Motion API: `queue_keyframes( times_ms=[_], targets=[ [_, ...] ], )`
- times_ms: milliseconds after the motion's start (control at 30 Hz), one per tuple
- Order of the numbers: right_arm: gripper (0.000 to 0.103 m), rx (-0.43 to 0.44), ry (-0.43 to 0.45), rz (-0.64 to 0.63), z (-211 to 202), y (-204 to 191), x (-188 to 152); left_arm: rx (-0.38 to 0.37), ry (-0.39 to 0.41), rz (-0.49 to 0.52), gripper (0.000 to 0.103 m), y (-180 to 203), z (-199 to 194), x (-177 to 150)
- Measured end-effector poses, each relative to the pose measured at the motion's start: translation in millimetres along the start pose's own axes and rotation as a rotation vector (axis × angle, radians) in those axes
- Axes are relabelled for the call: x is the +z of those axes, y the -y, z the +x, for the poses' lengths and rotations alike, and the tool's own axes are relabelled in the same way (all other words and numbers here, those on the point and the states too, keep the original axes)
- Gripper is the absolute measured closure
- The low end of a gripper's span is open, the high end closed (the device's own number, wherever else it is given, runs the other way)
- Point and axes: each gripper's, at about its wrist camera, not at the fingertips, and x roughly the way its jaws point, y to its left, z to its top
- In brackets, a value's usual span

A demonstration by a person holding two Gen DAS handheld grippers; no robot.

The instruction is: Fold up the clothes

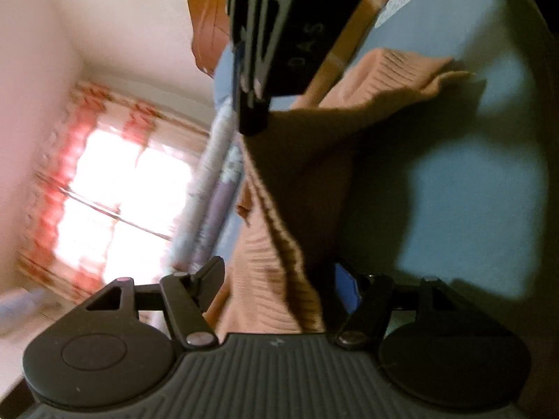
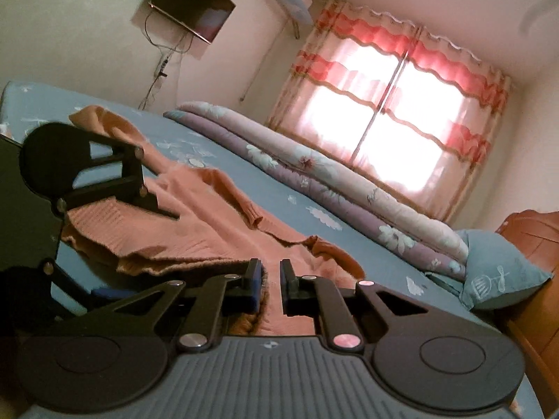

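An orange knitted sweater (image 2: pixel 209 216) lies spread on the blue bed sheet (image 2: pixel 314 230). In the left wrist view the sweater (image 1: pixel 265 279) hangs between my left gripper's (image 1: pixel 279 276) fingers, which are wide apart with the cloth draped across the gap. My right gripper (image 2: pixel 270 279) has its jaws nearly closed, pinching the sweater's near edge. The other gripper shows in each view: the right one above in the left wrist view (image 1: pixel 251 118), the left one at the left in the right wrist view (image 2: pixel 104 181), resting on the sweater.
A rolled floral quilt (image 2: pixel 332 188) lies along the far side of the bed. A blue pillow (image 2: pixel 496 272) and a wooden headboard (image 2: pixel 531 296) are at the right. A curtained window (image 2: pixel 391 115) is behind, a wall TV (image 2: pixel 192 7) at upper left.
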Motion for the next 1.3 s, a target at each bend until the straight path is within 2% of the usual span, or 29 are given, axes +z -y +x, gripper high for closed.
queue_keyframes(
  times_ms=[100, 167, 233, 267, 300, 400, 467, 600, 633, 767, 867, 933, 1033, 1100, 1133, 1233, 1300],
  targets=[
    [0.089, -0.004, -0.008, -0.014, 3.4, -3.3, 1.9, 0.043, -0.033, 0.040, 0.034, 4.4, 8.1, -2.9],
    [0.089, 0.001, -0.007, -0.011, 4.7, -3.8, 4.2, 0.049, -0.085, 0.039, 0.037, 4.6, 17.7, -6.9],
    [0.089, 0.002, -0.010, -0.011, 3.7, -4.4, 3.8, 0.031, -0.131, -0.011, 0.064, -2.0, 23.6, -10.5],
    [0.088, 0.002, -0.012, -0.013, 3.4, -4.7, 3.5, 0.026, -0.153, -0.055, 0.084, -8.6, 24.3, -11.9],
    [0.088, 0.003, -0.013, -0.017, 3.1, -5.6, 3.2, 0.024, -0.169, -0.098, 0.088, -15.4, 24.4, -13.3],
    [0.078, 0.017, -0.007, -0.046, 2.2, -13.5, 2.4, 0.043, -0.176, -0.195, 0.087, -39.9, 21.3, -15.3],
    [0.058, 0.032, -0.006, -0.085, 2.8, -23.5, 1.6, 0.052, -0.182, -0.233, 0.087, -53.4, 20.8, -16.4],
    [0.049, 0.036, -0.023, -0.186, 9.0, -51.2, -2.7, 0.050, -0.189, -0.285, 0.085, -75.3, 27.1, -11.0],
    [0.044, 0.029, -0.032, -0.210, 12.1, -58.5, -4.2, 0.047, -0.187, -0.298, 0.085, -78.1, 27.1, -9.5],
    [0.037, 0.002, -0.091, -0.325, 26.9, -86.6, -14.6, 0.039, -0.182, -0.330, 0.083, -83.6, 20.5, -10.7],
    [0.037, -0.049, -0.109, -0.426, 35.5, -103.7, -23.7, 0.023, -0.184, -0.364, 0.081, -90.7, 16.4, -17.9],
    [0.037, -0.101, -0.111, -0.444, 38.8, -105.9, -23.9, 0.007, -0.186, -0.393, 0.080, -97.6, 15.4, -24.1],
    [0.041, -0.160, -0.165, -0.466, 46.8, -102.9, -27.5, -0.002, -0.183, -0.406, 0.079, -101.9, 13.8, -29.4],
    [0.080, -0.152, -0.183, -0.456, 46.2, -98.9, -25.4, 0.005, -0.179, -0.389, 0.077, -99.1, 13.0, -31.1],
    [0.088, -0.149, -0.172, -0.433, 42.5, -95.8, -21.1, 0.010, -0.178, -0.368, 0.077, -95.7, 12.7, -31.7],
    [0.088, -0.172, -0.106, -0.293, 27.2, -77.1, -1.5, 0.036, -0.180, -0.276, 0.076, -79.0, 11.9, -32.0],
    [0.088, -0.157, -0.094, -0.172, 22.5, -60.1, 8.2, 0.042, -0.175, -0.222, 0.068, -67.0, 10.7, -31.5]
  ],
)
